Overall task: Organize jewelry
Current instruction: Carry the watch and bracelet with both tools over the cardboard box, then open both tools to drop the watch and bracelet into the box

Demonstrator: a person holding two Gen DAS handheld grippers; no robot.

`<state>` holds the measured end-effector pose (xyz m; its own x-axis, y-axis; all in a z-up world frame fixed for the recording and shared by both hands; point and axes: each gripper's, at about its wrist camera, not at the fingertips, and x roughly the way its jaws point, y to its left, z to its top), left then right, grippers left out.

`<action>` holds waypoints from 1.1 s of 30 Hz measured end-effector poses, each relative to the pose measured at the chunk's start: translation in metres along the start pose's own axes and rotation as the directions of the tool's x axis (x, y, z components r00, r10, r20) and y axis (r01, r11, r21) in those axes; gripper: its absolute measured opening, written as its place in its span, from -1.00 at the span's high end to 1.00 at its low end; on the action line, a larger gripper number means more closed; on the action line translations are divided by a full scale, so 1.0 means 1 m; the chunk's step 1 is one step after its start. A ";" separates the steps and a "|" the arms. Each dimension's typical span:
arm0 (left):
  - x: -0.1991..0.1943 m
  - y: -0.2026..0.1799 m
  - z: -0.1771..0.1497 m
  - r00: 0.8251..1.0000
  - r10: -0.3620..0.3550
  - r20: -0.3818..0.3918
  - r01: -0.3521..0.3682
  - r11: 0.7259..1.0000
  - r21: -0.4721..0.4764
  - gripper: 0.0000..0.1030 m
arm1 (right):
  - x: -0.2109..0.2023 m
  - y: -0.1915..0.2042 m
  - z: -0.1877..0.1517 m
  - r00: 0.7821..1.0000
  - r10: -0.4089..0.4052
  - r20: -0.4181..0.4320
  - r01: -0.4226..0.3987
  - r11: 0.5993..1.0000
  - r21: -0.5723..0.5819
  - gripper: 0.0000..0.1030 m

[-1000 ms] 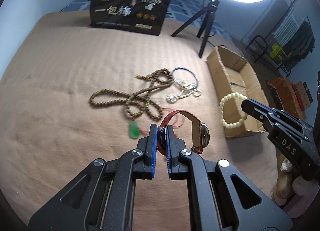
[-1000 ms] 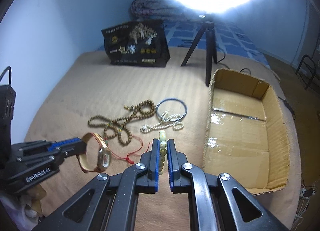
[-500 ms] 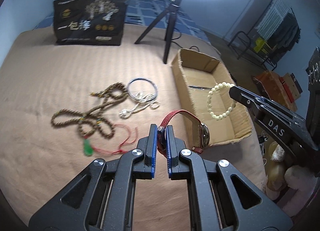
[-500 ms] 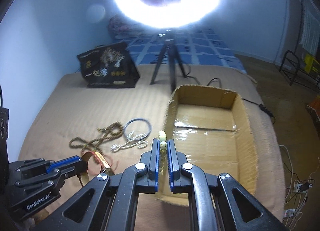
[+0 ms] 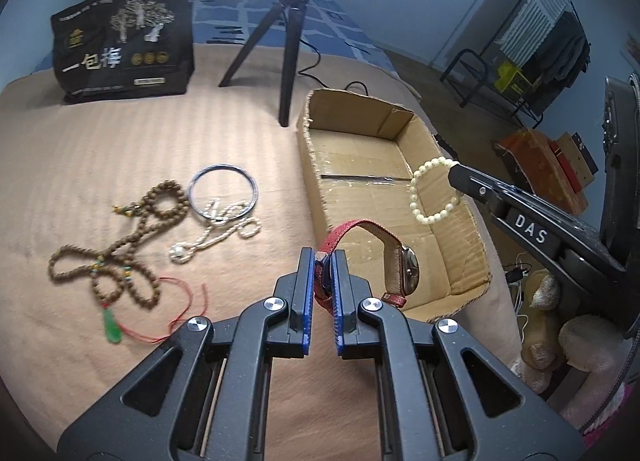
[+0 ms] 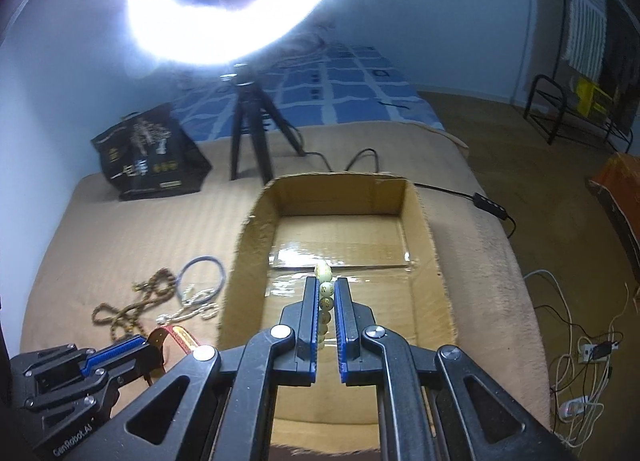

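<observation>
My left gripper [image 5: 322,261] is shut on the red strap of a wristwatch [image 5: 394,261], which hangs over the near left corner of the open cardboard box [image 5: 310,157]. My right gripper [image 6: 325,287] is shut on a cream bead bracelet [image 6: 325,289] and holds it above the box floor [image 6: 360,245]. In the left wrist view that bracelet [image 5: 430,189] dangles from the right gripper's tip [image 5: 456,175] over the box. On the tan cover lie a brown bead necklace with a green pendant [image 5: 132,229], a blue bangle [image 5: 223,197] and a pearl chain [image 5: 212,235].
A ring light on a black tripod [image 5: 290,41] stands behind the box, with a black printed bag [image 5: 124,49] to its left. Cables and a power strip [image 6: 576,349] lie on the floor right of the bed. A red box [image 5: 544,165] and plush toys [image 5: 560,333] sit at the right.
Both grippers have carried their pieces to the right, from over the loose jewelry to over the cardboard box. The bracelet now hangs above the box floor and the watch above its near corner.
</observation>
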<state>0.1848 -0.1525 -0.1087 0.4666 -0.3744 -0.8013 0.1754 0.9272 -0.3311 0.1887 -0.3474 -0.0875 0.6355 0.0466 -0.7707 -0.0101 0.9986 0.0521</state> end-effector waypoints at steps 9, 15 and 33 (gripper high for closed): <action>0.020 -0.023 0.005 1.000 -0.017 -0.015 0.018 1.000 0.026 0.88 | 0.016 -0.026 0.002 0.999 -0.021 -0.024 0.022 0.999 0.044 0.91; 0.032 -0.033 0.004 0.999 -0.016 -0.037 0.018 0.999 0.050 0.88 | 0.027 -0.033 0.000 0.998 -0.022 -0.051 0.025 0.998 0.051 0.91; 0.034 -0.038 0.001 0.999 0.015 -0.037 -0.012 0.996 0.086 0.32 | 0.024 -0.034 0.001 0.999 -0.027 -0.041 0.029 0.999 0.045 0.18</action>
<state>0.1946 -0.2010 -0.1230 0.4366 -0.3608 -0.8241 0.2435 0.9293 -0.2778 0.2048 -0.3807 -0.1074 0.6034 0.0208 -0.7972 0.0433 0.9973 0.0588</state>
